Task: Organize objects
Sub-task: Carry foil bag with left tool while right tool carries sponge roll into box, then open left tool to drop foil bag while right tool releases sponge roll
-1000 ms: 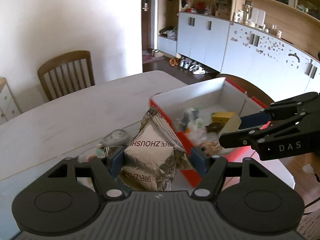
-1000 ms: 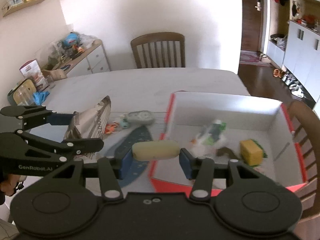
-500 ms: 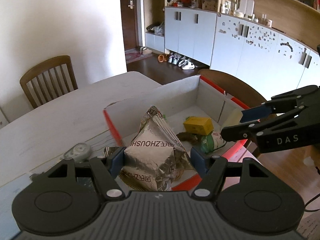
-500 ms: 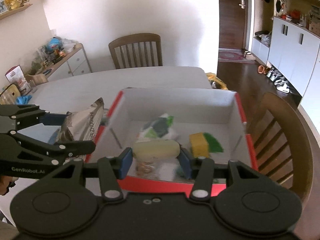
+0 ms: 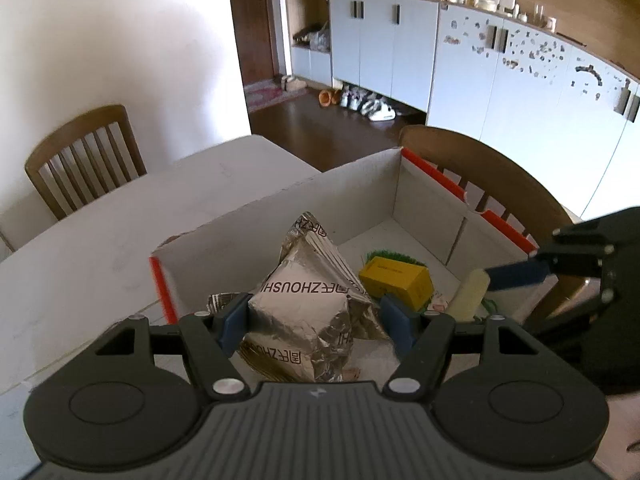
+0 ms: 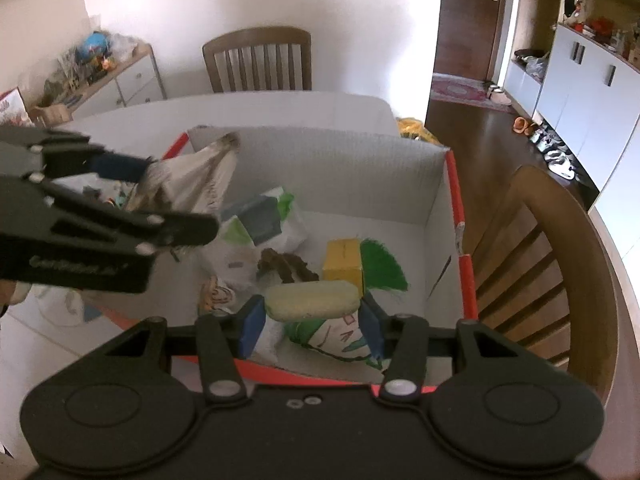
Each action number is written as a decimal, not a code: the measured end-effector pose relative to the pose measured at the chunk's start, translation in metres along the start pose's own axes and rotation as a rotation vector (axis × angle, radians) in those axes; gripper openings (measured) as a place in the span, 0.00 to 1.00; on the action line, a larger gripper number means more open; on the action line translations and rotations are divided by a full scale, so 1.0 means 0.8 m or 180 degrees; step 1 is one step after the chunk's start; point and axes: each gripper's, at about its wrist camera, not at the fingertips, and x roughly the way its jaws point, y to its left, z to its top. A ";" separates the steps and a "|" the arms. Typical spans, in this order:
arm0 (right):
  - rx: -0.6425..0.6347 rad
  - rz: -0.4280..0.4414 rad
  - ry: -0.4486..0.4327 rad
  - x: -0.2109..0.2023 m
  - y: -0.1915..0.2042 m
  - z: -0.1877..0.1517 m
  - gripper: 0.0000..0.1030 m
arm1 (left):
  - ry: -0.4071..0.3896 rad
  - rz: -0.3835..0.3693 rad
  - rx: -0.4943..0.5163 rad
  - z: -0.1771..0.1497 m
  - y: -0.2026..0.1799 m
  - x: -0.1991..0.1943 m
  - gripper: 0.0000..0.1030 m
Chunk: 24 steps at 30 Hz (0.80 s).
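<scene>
Now a crumpled silver foil snack bag (image 5: 304, 312) sits pinched in the left hand-held gripper (image 5: 314, 322) over the red-rimmed cardboard box (image 5: 432, 176) at the counter's (image 5: 100, 240) far corner. Only the right view shows the right hand-held gripper (image 6: 312, 322) clamping a pale yellow oblong sponge (image 6: 312, 300) end to end above the box's near edge.

A white table (image 5: 100, 240) stands by a white wall (image 5: 120, 40), with wooden chairs (image 6: 258, 60) around it. Dark wood floor (image 5: 320, 120) runs to a brown door (image 5: 256, 20), and white cabinets (image 5: 460, 60) line the side.
</scene>
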 end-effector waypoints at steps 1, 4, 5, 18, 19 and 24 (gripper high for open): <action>-0.0003 0.0015 0.0029 0.004 -0.001 0.000 0.48 | 0.0034 -0.0006 0.0002 0.003 -0.003 0.006 0.68; -0.0028 0.0050 0.0118 0.015 -0.003 0.002 0.48 | 0.0119 0.0002 0.0074 0.010 -0.009 0.028 0.68; -0.0030 0.0053 0.0149 0.019 -0.003 0.002 0.48 | 0.0157 0.0017 0.0103 0.013 -0.012 0.037 0.68; -0.0044 0.0166 0.0344 0.051 -0.018 0.007 0.48 | 0.0560 -0.0017 0.0188 0.015 -0.022 0.099 0.69; -0.0027 0.0184 0.0357 0.052 -0.020 0.007 0.48 | 0.0585 -0.0031 0.0173 0.015 -0.021 0.101 0.69; 0.0055 0.0213 0.0400 0.054 -0.024 0.009 0.48 | 0.0636 -0.0063 0.0154 0.017 -0.021 0.107 0.69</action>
